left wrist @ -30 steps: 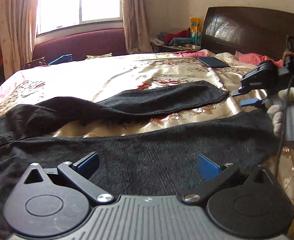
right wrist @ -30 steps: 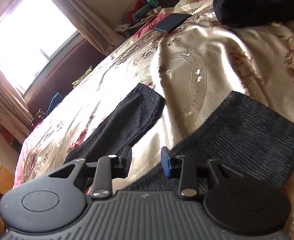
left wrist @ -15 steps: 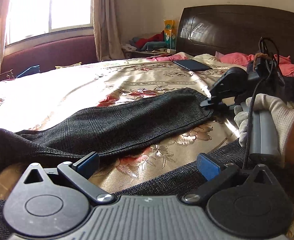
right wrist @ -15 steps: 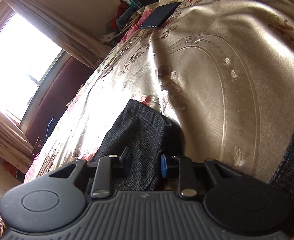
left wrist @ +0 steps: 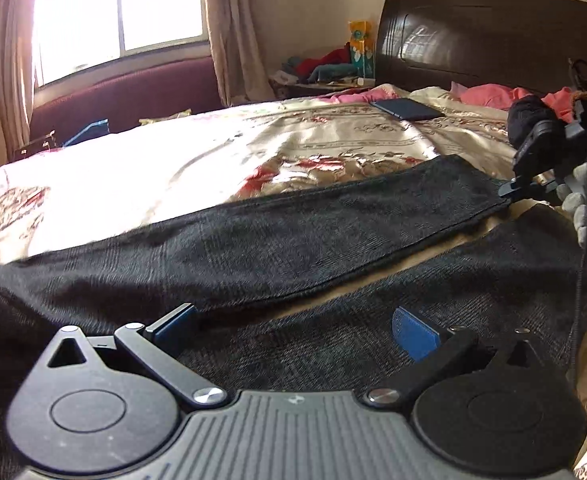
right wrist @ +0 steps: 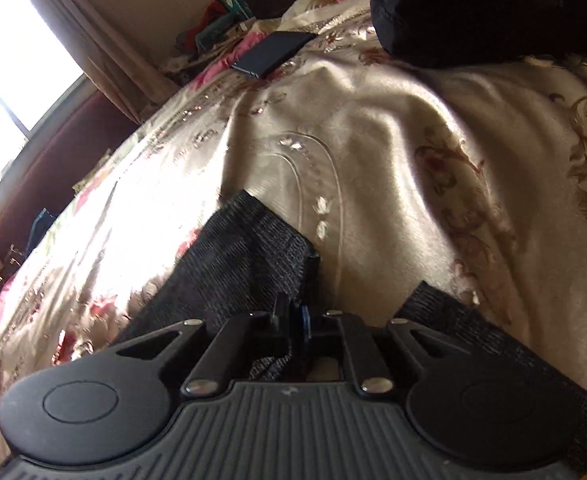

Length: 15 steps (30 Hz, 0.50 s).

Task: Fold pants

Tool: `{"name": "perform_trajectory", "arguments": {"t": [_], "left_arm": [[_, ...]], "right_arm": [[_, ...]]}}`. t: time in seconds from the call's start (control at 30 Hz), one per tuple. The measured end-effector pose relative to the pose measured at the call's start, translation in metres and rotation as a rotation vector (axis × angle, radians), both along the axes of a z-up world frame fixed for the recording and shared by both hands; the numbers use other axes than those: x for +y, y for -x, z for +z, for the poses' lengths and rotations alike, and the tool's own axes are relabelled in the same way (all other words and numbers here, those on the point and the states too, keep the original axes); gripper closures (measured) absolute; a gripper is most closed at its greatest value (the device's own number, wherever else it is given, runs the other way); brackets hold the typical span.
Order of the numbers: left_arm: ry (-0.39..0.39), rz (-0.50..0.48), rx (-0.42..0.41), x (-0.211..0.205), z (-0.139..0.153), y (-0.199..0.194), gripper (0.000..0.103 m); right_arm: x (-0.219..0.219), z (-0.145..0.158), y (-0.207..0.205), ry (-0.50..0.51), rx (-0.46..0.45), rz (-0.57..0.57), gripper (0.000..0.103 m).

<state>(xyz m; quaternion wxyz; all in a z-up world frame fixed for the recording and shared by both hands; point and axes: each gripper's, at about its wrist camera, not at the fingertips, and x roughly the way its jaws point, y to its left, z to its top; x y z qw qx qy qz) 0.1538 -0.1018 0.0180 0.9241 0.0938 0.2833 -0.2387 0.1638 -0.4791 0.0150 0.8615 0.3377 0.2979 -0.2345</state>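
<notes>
Dark grey pants lie spread on the floral bedspread (left wrist: 173, 168). The far leg (left wrist: 293, 232) runs across the middle and the near leg (left wrist: 493, 280) lies below it. My left gripper (left wrist: 293, 326) is open, hovering over the near leg with only flat cloth under its blue pads. My right gripper (right wrist: 293, 316) pinches the far leg's hem (right wrist: 249, 248), lifted slightly off the bed. Its jaws are opening a little with the cloth still between them. The left wrist view shows that gripper (left wrist: 511, 192) at the hem, held by a gloved hand (left wrist: 585, 188).
A dark phone (left wrist: 407, 109) lies on the bed near the headboard (left wrist: 493, 36). A black cloth bundle (right wrist: 473, 12) and pink cloth sit by the pillows. A cluttered nightstand (left wrist: 333, 68) and a maroon sofa (left wrist: 125, 92) stand beyond the bed.
My right gripper reached the far leg's hem, closed on it and lifted it, drawing it toward the near leg. My left gripper shifted over the pants and stayed open.
</notes>
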Motion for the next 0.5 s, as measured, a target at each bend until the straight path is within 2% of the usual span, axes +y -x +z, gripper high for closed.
{"name": "perform_trajectory", "arguments": {"t": [0.03,0.1,0.17,0.23,0.33,0.4,0.5], "left_arm": [[-0.001,0.013,0.004,0.012,0.000,-0.001,0.000],[-0.024,0.050,-0.016,0.040,0.005,-0.004,0.000],[-0.040,0.076,-0.039,0.074,0.013,-0.011,0.000],[-0.088,0.107,-0.076,0.106,0.020,-0.023,0.000],[-0.142,0.142,-0.111,0.150,0.038,-0.055,0.000],[-0.197,0.171,-0.138,0.174,0.053,-0.078,0.000],[-0.314,0.218,-0.165,0.211,0.063,-0.112,0.000]], "right_arm": [[0.002,0.004,0.006,0.017,-0.011,-0.002,0.089],[0.012,0.020,0.018,0.123,-0.015,-0.016,0.088],[0.033,0.038,0.018,0.242,-0.041,0.049,0.088],[0.063,0.047,0.000,0.274,-0.085,0.215,0.088],[0.119,0.040,-0.056,0.295,-0.127,0.475,0.084],[0.161,0.027,-0.102,0.268,-0.122,0.681,0.083],[0.228,0.013,-0.157,0.279,-0.098,0.901,0.084]]}}
